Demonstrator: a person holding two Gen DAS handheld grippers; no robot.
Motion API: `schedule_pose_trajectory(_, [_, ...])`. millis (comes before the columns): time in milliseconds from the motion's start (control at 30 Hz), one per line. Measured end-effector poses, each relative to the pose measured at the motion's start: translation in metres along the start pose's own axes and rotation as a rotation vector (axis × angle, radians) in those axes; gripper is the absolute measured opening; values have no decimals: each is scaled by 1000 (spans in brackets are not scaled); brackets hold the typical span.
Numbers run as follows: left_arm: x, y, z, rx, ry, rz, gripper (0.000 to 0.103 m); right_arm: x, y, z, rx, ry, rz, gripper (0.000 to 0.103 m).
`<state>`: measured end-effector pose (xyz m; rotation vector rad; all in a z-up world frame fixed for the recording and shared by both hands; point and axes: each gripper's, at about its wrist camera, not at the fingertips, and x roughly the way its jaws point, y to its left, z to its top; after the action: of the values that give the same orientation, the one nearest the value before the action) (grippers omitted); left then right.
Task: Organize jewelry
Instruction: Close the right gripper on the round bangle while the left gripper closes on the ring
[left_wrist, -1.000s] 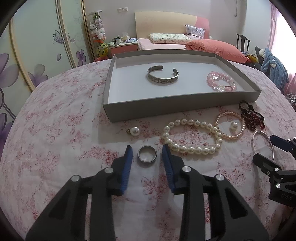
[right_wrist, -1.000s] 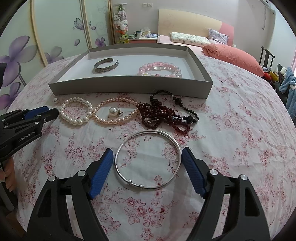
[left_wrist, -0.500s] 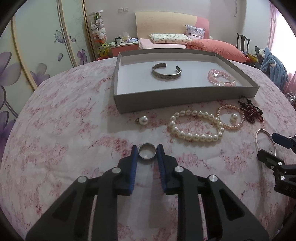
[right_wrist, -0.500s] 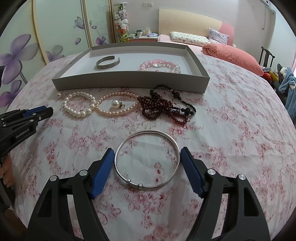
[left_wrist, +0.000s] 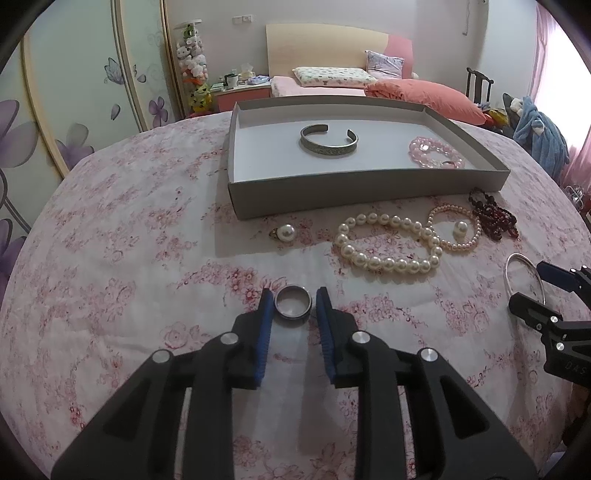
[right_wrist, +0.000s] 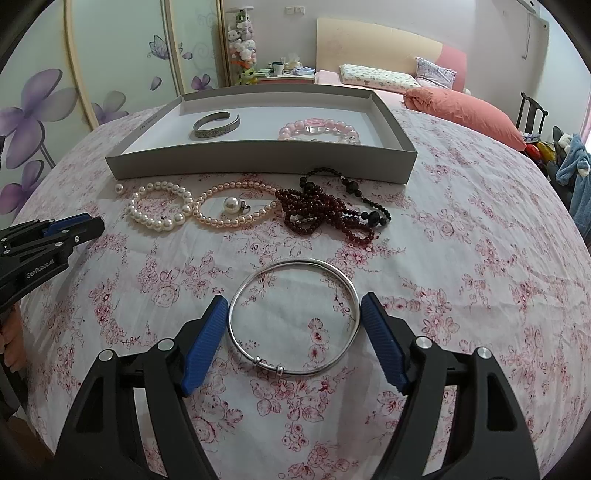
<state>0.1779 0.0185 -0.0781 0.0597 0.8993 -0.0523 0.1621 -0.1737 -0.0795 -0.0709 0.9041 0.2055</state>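
Left gripper (left_wrist: 294, 300): lower centre of the left wrist view, blue pads set either side of a dark metal ring (left_wrist: 293, 306); the pads sit just beside the band, and whether they touch it cannot be told. The ring appears in this view only.

Right gripper (right_wrist: 293, 310): lower centre of the right wrist view, jaws spread wide around a thin silver bangle (right_wrist: 293, 317) lying flat on the floral cloth (right_wrist: 461, 258); pads close to its rim on both sides, contact uncertain. In the left wrist view only an arc of this bangle shows at the right edge, beside the right gripper's fingers (left_wrist: 554, 273).

Grey tray (right_wrist: 258, 162): upper centre in both views. Holds a silver cuff (left_wrist: 328, 140) toward its middle and a pink bead bracelet (left_wrist: 436, 153) at its right end.

Loose on the cloth, in front of the tray:
- Large-pearl bracelet (left_wrist: 388, 243), overlapping a small-pearl strand (left_wrist: 456, 229).
- Single pearl piece (right_wrist: 232, 205) inside the small strand; the right wrist view shows its metal fitting.
- Dark red bead strand (right_wrist: 325, 214), tangled with a black bead strand (right_wrist: 354, 192); the right wrist view shows both whole, the left wrist view only a cluster at the right.
- Pearl ring (left_wrist: 283, 232), plain in the left wrist view, a small pearl at far left in the other.
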Motion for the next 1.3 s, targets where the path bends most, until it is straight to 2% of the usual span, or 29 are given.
schedule_pose_trajectory(233, [1,-7,0,21,-3,14,22,-1,-1,0,2,-1,2,73])
schedule_pose_trajectory(700, [-15,3,-13,-42,-18,16,22,-12,0,-10,24,-23,28,73])
schedule_pose_trajectory(1100, [-46,-7,-17,-43,-123,15,22,-26,3,-9,46,-92,36,73])
schedule_pose_trajectory(1300, [-62,-15,-13,-40,-190,19,22,-42,5,-4,48,-174,27,73])
